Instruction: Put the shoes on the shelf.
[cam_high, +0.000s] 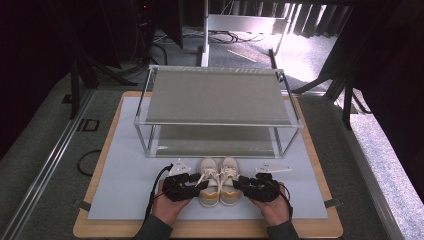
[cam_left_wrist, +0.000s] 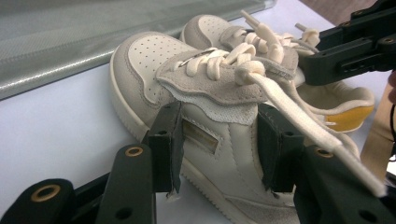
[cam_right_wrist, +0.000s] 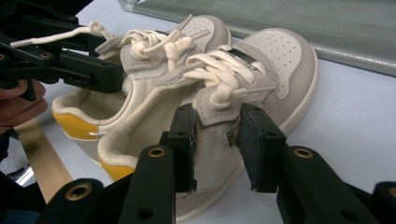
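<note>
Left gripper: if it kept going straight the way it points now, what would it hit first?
The left gripper already straddles the left shoe at its side wall; pushed on, that shoe would likely press into the right shoe beside it.

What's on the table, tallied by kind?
Shoes: 2, the left shoe and the right shoe, side by side
Shoe racks: 1, the two-shelf rack behind them
Grippers: 2, the left gripper and the right gripper, one at each shoe
Total: 5

Cream shoes (cam_high: 220, 181) with yellow heels, black tongs (cam_high: 186, 185), grey mat (cam_high: 120, 185).
</note>
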